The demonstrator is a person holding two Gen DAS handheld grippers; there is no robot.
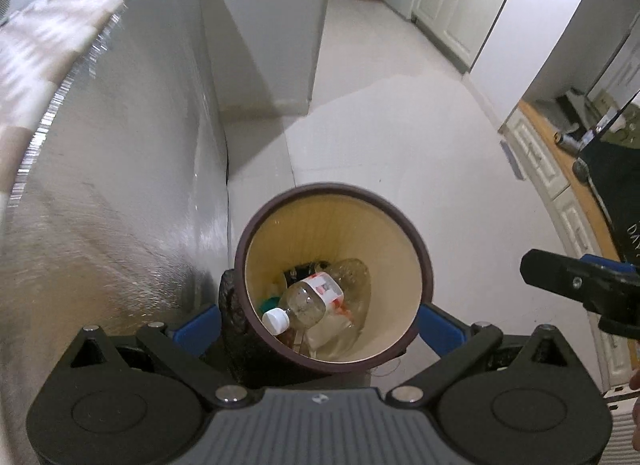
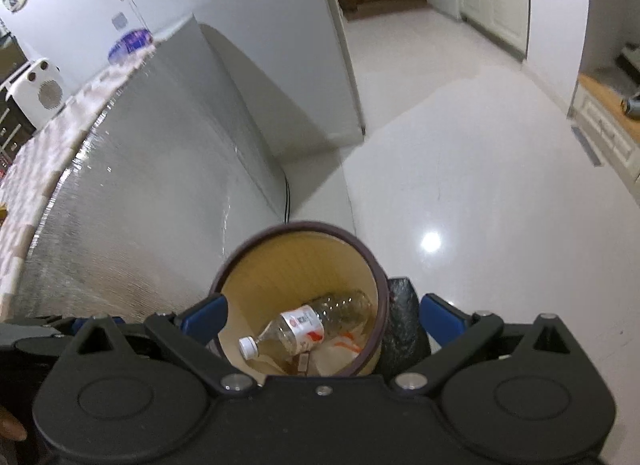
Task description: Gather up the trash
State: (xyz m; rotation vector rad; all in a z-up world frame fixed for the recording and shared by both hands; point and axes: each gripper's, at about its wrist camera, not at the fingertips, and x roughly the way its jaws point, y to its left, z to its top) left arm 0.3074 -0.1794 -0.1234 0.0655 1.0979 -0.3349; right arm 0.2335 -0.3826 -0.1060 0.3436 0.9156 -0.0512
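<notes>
I hold both grippers above the bin [image 1: 424, 261], looking down into it, their fingers spread wide and pinching nothing. The left gripper [image 1: 318, 327] and right gripper [image 2: 322, 319] frame its rim. The trash, a clear bottle [image 1: 308, 299] with white cap, lies inside on wrappers. The bin stands on the floor [image 2: 460, 185], just beside a silver cabinet [image 1: 120, 205]; a black bag [image 2: 402, 317] touches its side.

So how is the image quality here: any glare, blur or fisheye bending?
Left wrist view: counter edge smeared by blur, walls bowed by the fisheye, bin and bottle fairly sharp. Right wrist view: a round glare spot on the floor, counter edge likewise soft, bin interior evenly lit.
</notes>
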